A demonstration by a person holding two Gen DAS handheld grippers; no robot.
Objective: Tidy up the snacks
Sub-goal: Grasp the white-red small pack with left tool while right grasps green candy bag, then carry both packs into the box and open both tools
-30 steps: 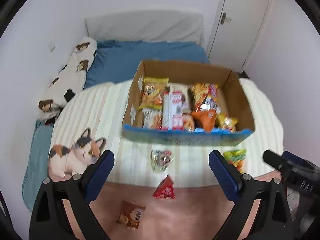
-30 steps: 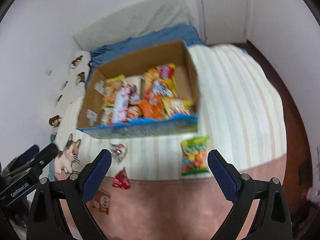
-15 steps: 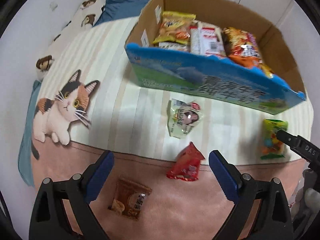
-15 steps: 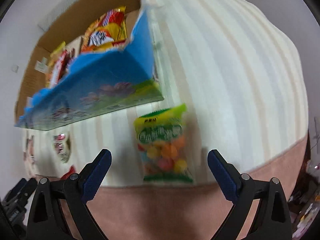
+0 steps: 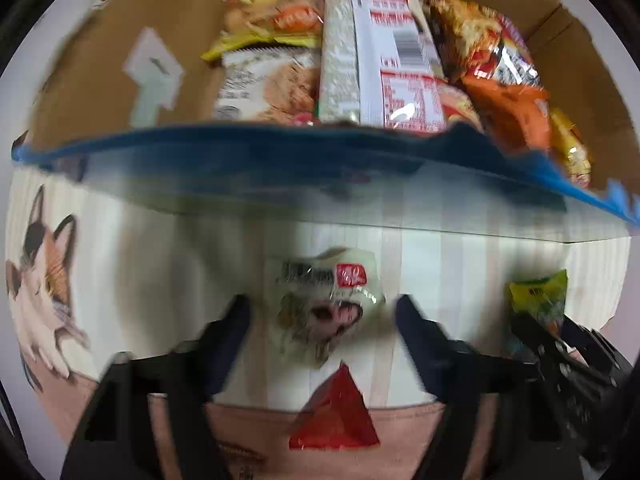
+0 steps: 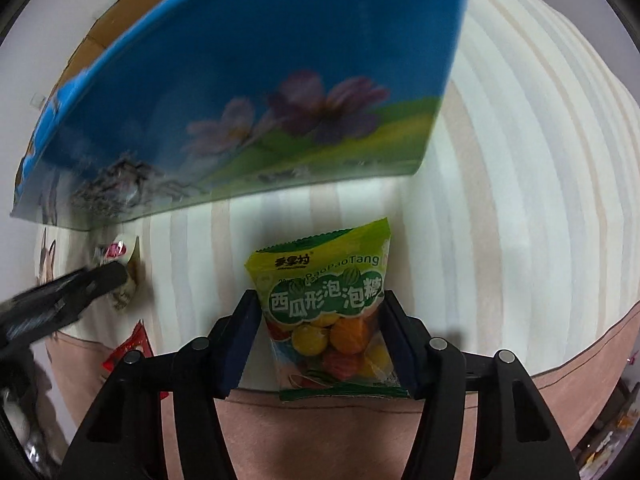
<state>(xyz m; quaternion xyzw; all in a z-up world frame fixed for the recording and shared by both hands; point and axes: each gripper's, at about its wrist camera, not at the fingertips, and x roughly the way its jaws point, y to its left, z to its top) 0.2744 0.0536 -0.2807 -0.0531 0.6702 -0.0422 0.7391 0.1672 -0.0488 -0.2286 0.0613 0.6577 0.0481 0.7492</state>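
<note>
A cardboard box (image 5: 280, 168) with a blue printed front holds several snack packs. On the striped bedspread in front of it lie a pale snack pack (image 5: 326, 300), a red triangular pack (image 5: 334, 416) and a green bubble-gum bag (image 6: 326, 312). My left gripper (image 5: 322, 316) is open, its fingers on either side of the pale pack. My right gripper (image 6: 320, 320) is open around the green bag, fingers close to its edges. The green bag also shows in the left wrist view (image 5: 540, 296).
A cat picture (image 5: 40, 300) is printed on the bedspread at the left. A brown pack (image 5: 240, 460) lies on the pink band at the bed's near edge, mostly hidden. The box front (image 6: 248, 92) rises just behind the green bag.
Both grippers have dropped and moved forward toward the bed. The left now straddles the pale pack and the right straddles the green bag. Both jaws have narrowed.
</note>
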